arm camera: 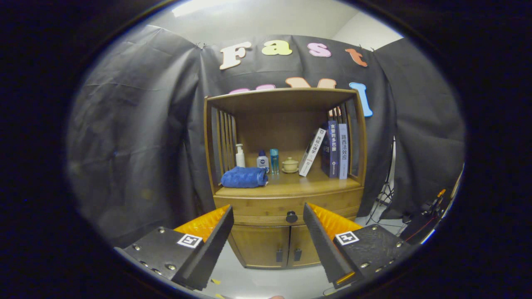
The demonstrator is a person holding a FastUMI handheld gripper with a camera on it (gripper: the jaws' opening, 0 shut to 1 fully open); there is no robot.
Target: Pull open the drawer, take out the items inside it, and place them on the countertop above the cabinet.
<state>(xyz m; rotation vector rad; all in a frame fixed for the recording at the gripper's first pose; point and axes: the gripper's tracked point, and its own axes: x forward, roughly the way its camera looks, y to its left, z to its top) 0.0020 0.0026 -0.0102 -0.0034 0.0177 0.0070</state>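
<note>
Tongs (268,214) spread wide, well short of closed drawer's knob (291,216).

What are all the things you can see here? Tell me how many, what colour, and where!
cabinet: one, brown wood, straight beyond the tongs
drawer: one, brown wood, shut, under the countertop
drawer knob: one, black, between the fingers and beyond them
cabinet doors: two, brown with dark handles, below the drawer
towel: one, blue, folded on the countertop, towards one end
bottles: three, one white, one white and blue, one teal, behind the towel
lidded cup: one, cream, on a saucer beside the bottles
books: three, one white leaning, two blue upright, at the other end
tripod: one, black, beside the cabinet
tongs: one pair, black and orange, open, holding nothing
</note>
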